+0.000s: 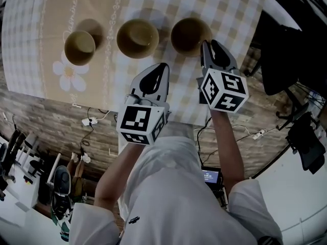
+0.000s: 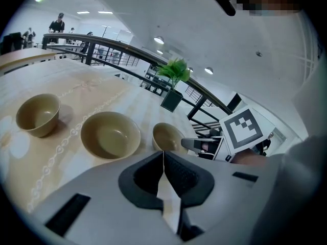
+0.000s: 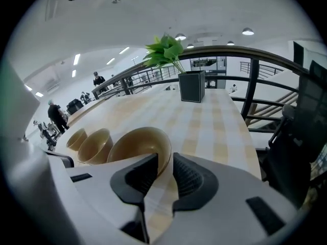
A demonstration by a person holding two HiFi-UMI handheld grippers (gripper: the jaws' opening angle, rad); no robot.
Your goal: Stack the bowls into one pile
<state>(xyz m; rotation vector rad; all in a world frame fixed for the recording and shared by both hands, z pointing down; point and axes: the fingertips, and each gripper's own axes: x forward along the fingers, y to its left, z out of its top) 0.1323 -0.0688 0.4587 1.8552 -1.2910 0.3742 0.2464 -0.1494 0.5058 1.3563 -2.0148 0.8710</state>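
Three tan bowls stand in a row on the checked tablecloth: a small left bowl (image 1: 79,47), a wider middle bowl (image 1: 138,38) and a right bowl (image 1: 188,34). My right gripper (image 1: 208,46) is at the right bowl's near right rim. In the right gripper view its jaws (image 3: 164,160) stand narrowly open astride that bowl's (image 3: 137,143) rim, one pad inside, one outside, with cloth showing beside the outer pad. My left gripper (image 1: 161,69) hovers shut and empty just short of the middle bowl (image 2: 110,134); its jaws (image 2: 163,156) meet in a line.
The table (image 1: 240,14) ends close behind the grippers, with brick-pattern floor, cables and a power strip (image 1: 89,120) below. A dark planter with a green plant (image 3: 190,83) stands far down the table. A railing and a black chair (image 3: 301,152) lie to the right.
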